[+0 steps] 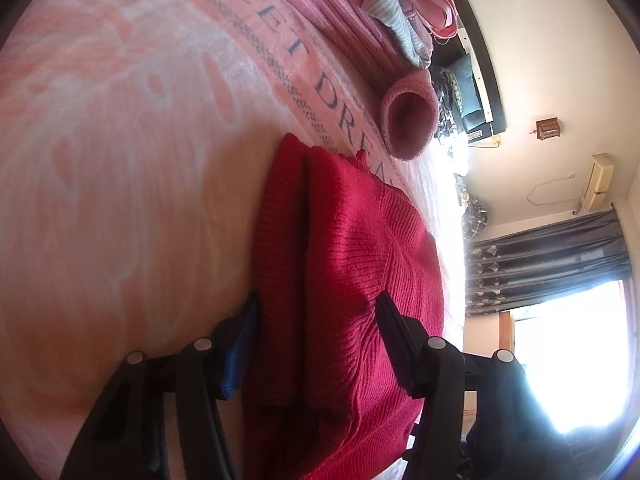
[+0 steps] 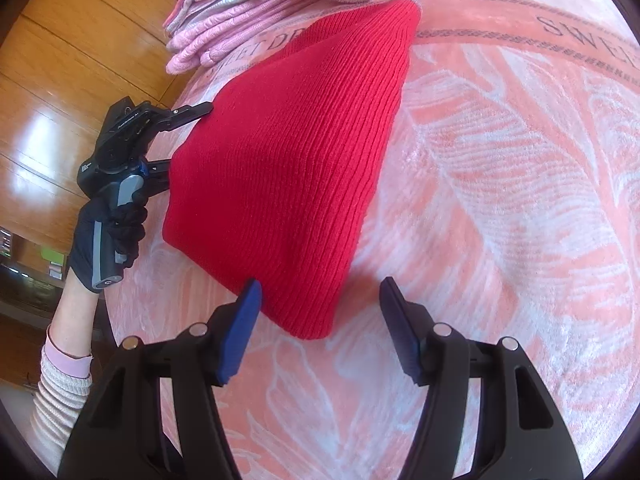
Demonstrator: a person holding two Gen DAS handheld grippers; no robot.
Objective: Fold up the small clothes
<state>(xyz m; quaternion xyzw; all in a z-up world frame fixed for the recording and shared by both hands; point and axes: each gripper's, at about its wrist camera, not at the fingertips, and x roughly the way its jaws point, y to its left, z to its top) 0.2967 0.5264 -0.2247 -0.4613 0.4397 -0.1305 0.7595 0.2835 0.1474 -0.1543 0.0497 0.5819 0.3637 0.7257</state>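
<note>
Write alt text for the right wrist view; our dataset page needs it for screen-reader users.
A red knit garment lies folded on a pink patterned blanket, the open right gripper straddling its near corner. The left gripper, in a black-gloved hand, is open at its far edge.

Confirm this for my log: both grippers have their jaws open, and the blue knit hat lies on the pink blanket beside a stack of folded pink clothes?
One detail is off: the knit hat is red, not blue, as the right wrist view shows. The rest holds: the left gripper and right gripper stand with jaws open, and the hat lies on the pink blanket beside the stack of folded pink clothes.
</note>
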